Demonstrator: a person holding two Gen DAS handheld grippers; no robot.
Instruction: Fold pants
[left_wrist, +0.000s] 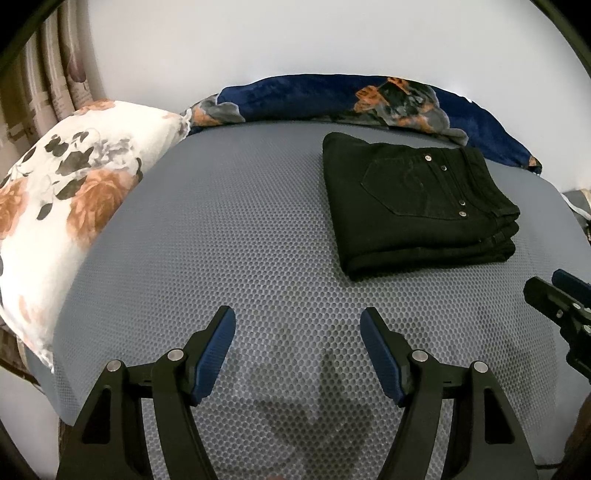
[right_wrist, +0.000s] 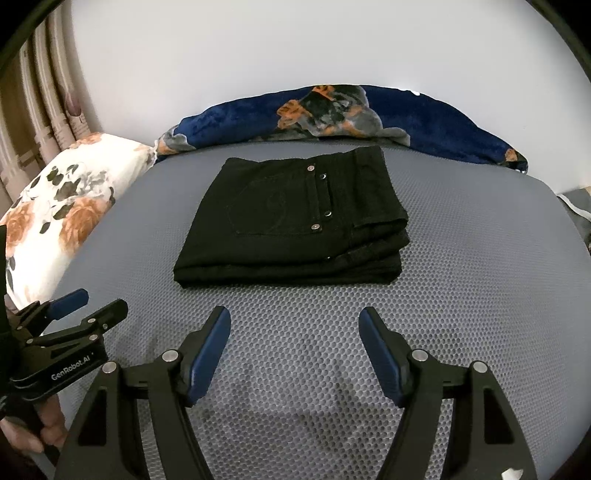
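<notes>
Black pants (left_wrist: 417, 203) lie folded in a compact stack on the grey mesh mattress (left_wrist: 229, 236), back pocket and metal rivets up; in the right wrist view the pants (right_wrist: 295, 221) sit straight ahead. My left gripper (left_wrist: 297, 321) is open and empty, hovering over bare mattress, below and left of the pants. My right gripper (right_wrist: 293, 319) is open and empty, just short of the stack's near edge. The right gripper also shows at the right edge of the left wrist view (left_wrist: 554, 295), and the left gripper shows at the left of the right wrist view (right_wrist: 88, 306).
A white floral pillow (left_wrist: 62, 206) lies at the left of the mattress. A dark blue floral blanket (left_wrist: 332, 99) is bunched along the far edge against the white wall. Curtains (left_wrist: 44, 81) hang at far left. The mattress edge drops off at the right.
</notes>
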